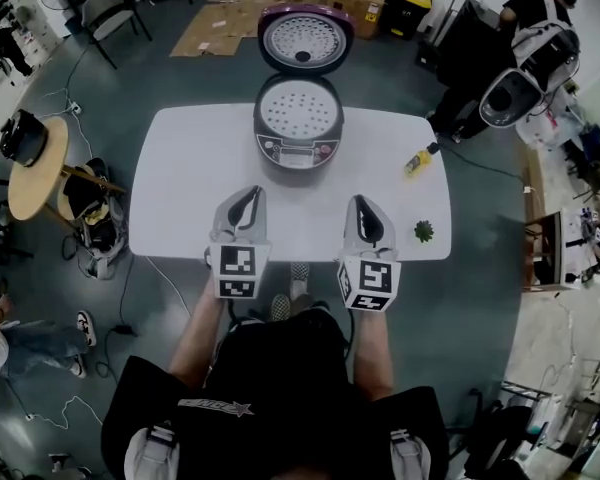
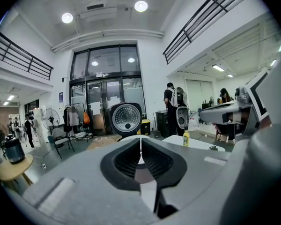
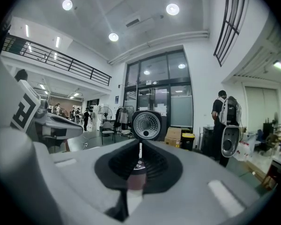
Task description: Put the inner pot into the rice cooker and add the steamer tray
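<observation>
Left tongs (image 1: 246,196) and right tongs (image 1: 364,204) are both closed on nothing, over the near edge of the worktop (image 1: 185,183). The tray (image 1: 297,108) sits in the open cooker (image 1: 298,151) at the far side. It hides the pot, so a skewed seat could go unnoticed and jam the lid (image 1: 305,38).

Left gripper (image 2: 140,154) fingers together (tips touching), open rice cooker (image 2: 126,119) beyond

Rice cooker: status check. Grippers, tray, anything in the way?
Left gripper shut, empty; right gripper shut, empty. Steamer tray sits in open rice cooker, lid up. Bottle and plant off right, not blocking.
</observation>
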A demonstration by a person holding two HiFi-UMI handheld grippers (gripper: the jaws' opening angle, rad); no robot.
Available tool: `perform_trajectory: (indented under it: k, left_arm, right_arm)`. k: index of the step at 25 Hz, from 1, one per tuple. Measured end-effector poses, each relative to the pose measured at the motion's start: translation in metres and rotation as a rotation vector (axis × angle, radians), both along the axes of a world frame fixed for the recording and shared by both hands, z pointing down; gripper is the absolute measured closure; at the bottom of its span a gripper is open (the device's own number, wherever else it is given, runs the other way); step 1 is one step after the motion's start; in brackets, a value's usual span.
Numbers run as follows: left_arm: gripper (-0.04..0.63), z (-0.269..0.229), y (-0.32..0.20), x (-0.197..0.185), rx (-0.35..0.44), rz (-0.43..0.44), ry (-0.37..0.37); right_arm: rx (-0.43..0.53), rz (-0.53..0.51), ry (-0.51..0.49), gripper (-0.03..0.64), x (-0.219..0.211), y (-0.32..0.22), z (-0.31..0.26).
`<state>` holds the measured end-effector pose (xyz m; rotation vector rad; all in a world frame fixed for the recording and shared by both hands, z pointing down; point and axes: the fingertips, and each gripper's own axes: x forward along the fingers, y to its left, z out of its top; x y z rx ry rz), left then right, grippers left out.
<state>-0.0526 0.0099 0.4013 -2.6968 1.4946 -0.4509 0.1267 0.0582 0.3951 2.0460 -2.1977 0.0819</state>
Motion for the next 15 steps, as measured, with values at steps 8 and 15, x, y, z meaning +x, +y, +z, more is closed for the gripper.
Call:
perform_trajectory:
  k: [8,15]
  left_arm:
    - [0.578,-0.0006,0.0012,-0.0043,0.003,-0.006,-0.008]
    - [0.578,0.0003,0.0015,-0.0028,0.004,-0.003,-0.008]
  right_arm:
    - [-0.005,-0.003,0.007,0.598,-0.0043,0.002,0.0005]
    - [-0.007,-0.009,0.013,0.598,-0.0053,0.0025,0.0018]
